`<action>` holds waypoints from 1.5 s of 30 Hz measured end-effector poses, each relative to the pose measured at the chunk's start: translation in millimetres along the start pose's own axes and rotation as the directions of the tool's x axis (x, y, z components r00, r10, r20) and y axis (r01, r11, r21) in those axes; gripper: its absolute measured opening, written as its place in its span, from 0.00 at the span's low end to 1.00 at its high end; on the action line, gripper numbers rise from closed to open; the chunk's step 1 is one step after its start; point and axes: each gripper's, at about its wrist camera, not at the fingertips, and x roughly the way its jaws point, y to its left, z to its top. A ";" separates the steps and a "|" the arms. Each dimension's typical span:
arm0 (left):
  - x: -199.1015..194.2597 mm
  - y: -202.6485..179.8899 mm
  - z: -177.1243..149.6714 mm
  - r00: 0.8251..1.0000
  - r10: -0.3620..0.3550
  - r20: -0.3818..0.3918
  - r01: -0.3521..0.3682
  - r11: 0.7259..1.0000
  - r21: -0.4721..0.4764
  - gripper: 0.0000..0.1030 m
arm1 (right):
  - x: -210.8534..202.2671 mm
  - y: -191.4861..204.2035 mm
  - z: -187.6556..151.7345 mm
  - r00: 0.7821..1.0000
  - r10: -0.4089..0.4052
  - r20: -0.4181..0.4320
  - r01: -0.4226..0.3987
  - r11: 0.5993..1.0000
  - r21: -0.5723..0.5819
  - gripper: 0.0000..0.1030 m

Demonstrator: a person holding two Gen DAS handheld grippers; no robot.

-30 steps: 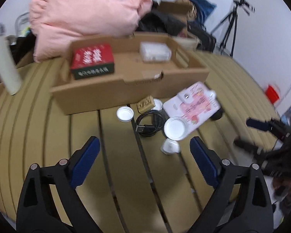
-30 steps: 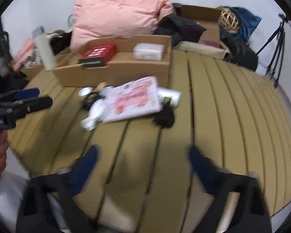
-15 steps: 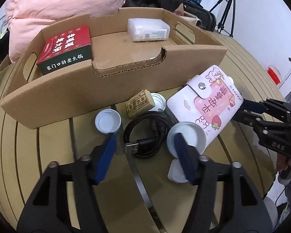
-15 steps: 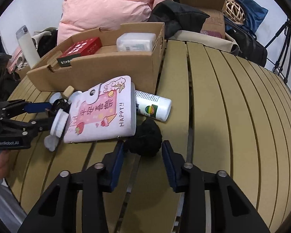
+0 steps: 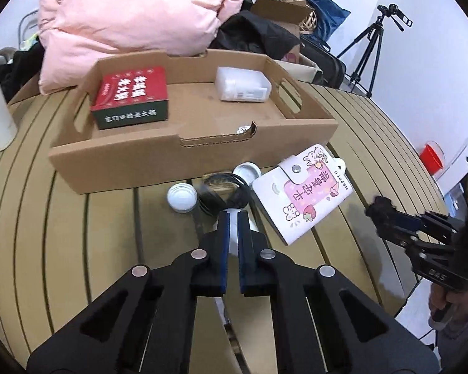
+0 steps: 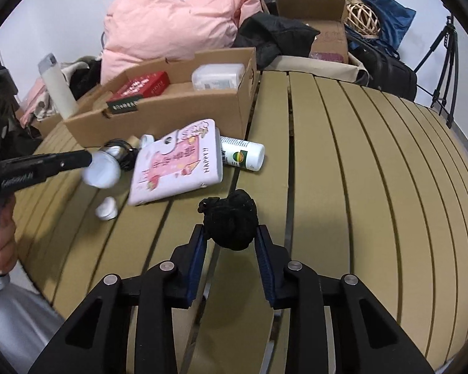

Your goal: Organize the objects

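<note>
Black fabric bundle (image 6: pixel 231 222), a crumpled dark knot, sits clamped between the blue pads of the right gripper (image 6: pixel 231 240), raised clear of the slatted table (image 6: pixel 343 162); the left wrist view shows the same bundle (image 5: pixel 380 207) only as a fuzzy tip at the end of that gripper (image 5: pixel 399 221), far to the right. White lid (image 5: pixel 234 221) is pinched edge-on between the nearly closed fingers of the left gripper (image 5: pixel 233 218), so that little more than a pale sliver appears between the pads there; the right wrist view supplies its round face (image 6: pixel 103 168), blurred, at the tip of the left gripper (image 6: pixel 84 159), with the holder's hand (image 6: pixel 0 243) at the left margin. Just beyond the left gripper's tip lie a black cable coil (image 5: pixel 224 196), a white cap (image 5: pixel 182 197) to its left and a second cap (image 5: pixel 248 171) farther ahead, all in front of the cardboard tray (image 5: pixel 134 162). Inside the tray stand a red-and-green box (image 5: pixel 131 99) on the left and a translucent plastic box (image 5: pixel 241 84) on the right. Ahead and right of the left gripper rests a pink-and-white card wallet (image 5: pixel 302 190). Only the right wrist view reveals the white bottle (image 6: pixel 243 155) lying on its side against the wallet's far edge (image 6: pixel 177 165), and a small white piece (image 6: pixel 106 210) on the table near the wallet's left corner. Pink bedding (image 5: pixel 124 15) and a camera tripod (image 5: pixel 371 56) stand beyond the tray.
</note>
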 end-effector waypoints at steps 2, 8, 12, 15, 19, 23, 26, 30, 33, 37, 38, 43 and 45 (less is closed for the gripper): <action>2.2 0.8 -3.1 0.999 0.028 -0.026 -0.028 0.999 -0.014 0.00 | -9.1 -0.4 -6.7 1.000 -0.001 0.002 0.001 1.000 0.010 0.33; -14.7 6.5 -19.3 0.998 0.033 -0.044 -0.037 0.996 -0.081 0.00 | -31.7 0.9 -27.6 1.000 0.022 0.019 -0.023 0.999 0.041 0.33; -17.7 12.8 -20.6 0.998 0.037 -0.047 -0.042 0.993 -0.108 0.06 | -39.0 7.0 -37.4 0.999 0.040 0.013 -0.040 0.999 0.036 0.33; 2.2 14.2 -21.7 0.992 0.084 -0.091 -0.093 0.991 -0.096 0.37 | -35.9 15.5 -40.2 0.999 0.049 0.002 -0.049 0.999 0.016 0.33; 29.1 10.8 -22.3 0.984 0.092 -0.150 -0.100 0.994 -0.048 0.42 | -29.6 25.4 -40.4 0.997 0.072 -0.004 -0.072 0.997 0.010 0.33; 33.5 9.1 -20.8 0.985 0.098 -0.140 -0.103 0.994 -0.028 0.34 | -21.3 34.6 -39.8 0.995 0.093 -0.017 -0.093 0.996 0.002 0.33; 31.4 8.7 -22.2 0.985 0.106 -0.135 -0.109 0.994 -0.021 0.34 | -17.2 41.4 -41.3 0.994 0.105 -0.028 -0.105 0.994 -0.002 0.33; 15.1 15.7 -21.2 0.987 0.108 -0.118 -0.118 0.990 -0.079 0.34 | -24.9 50.1 -41.3 0.993 0.113 -0.019 -0.114 0.993 -0.018 0.33; -26.9 17.7 -17.1 0.998 0.048 -0.037 -0.053 0.989 -0.135 0.34 | -45.5 53.3 -37.9 0.991 0.136 0.009 -0.135 0.990 -0.037 0.33; -79.1 16.9 -8.1 1.000 0.009 0.029 -0.004 0.988 -0.156 0.34 | -76.7 46.8 -23.0 0.979 0.205 0.008 -0.204 0.978 -0.049 0.33; -88.9 18.8 -3.5 0.999 0.008 0.039 -0.002 0.987 -0.160 0.34 | -82.6 46.3 -17.0 0.977 0.213 0.011 -0.212 0.976 -0.054 0.33; -115.0 22.7 55.1 0.997 0.006 0.079 0.006 0.989 -0.146 0.34 | -111.9 50.4 46.3 0.962 0.263 0.074 -0.254 0.960 -0.117 0.33; -112.2 21.9 81.3 0.996 0.004 0.085 0.009 0.989 -0.145 0.34 | -111.4 53.2 81.4 0.955 0.282 0.087 -0.270 0.954 -0.134 0.33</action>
